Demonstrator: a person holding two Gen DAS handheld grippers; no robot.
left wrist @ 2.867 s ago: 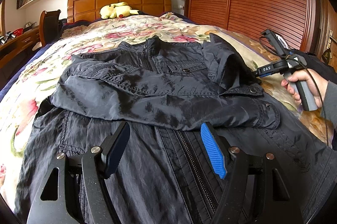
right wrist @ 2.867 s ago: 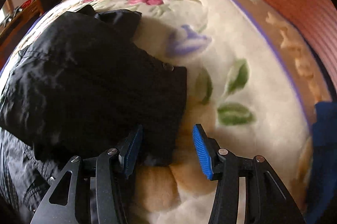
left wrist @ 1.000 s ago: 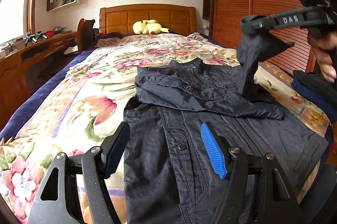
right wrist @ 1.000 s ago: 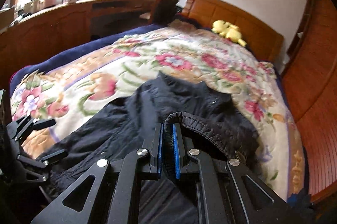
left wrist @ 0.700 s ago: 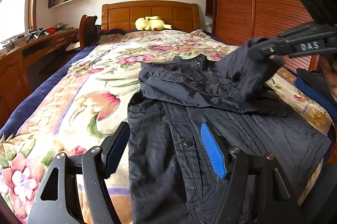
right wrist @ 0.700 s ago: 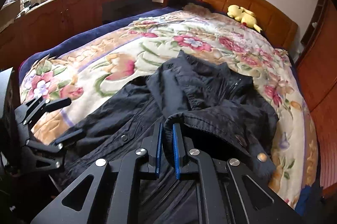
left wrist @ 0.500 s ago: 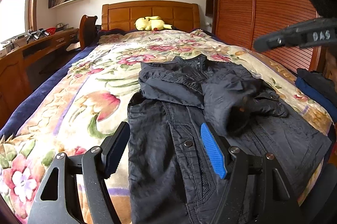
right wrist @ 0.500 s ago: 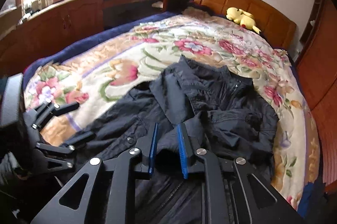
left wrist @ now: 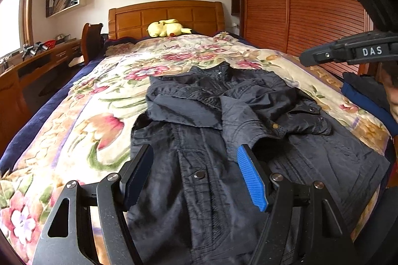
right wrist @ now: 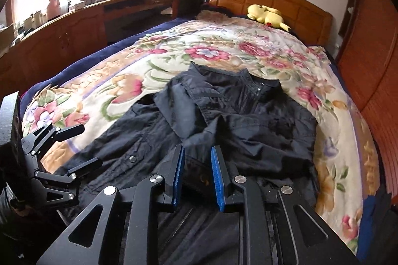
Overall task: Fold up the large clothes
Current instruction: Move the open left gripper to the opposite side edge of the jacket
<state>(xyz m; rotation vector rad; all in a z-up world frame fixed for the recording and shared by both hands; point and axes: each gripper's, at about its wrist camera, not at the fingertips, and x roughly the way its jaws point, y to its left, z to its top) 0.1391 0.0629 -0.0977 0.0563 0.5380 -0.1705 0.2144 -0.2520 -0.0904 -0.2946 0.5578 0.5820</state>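
Released moments ago: sleeve dropped across dark jacket on floral bed; right claw parted, empty; left claw wide open above hem.

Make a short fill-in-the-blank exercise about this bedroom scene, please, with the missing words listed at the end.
1. The dark jacket lies on a blanket printed with ____.
2. A ____ plush toy rests near the wooden headboard.
3. The left hand-held gripper hangs over the jacket with its jaws ____.
4. The pads of the right hand-held gripper are ____ in colour.

Missing words: flowers; yellow; open; blue
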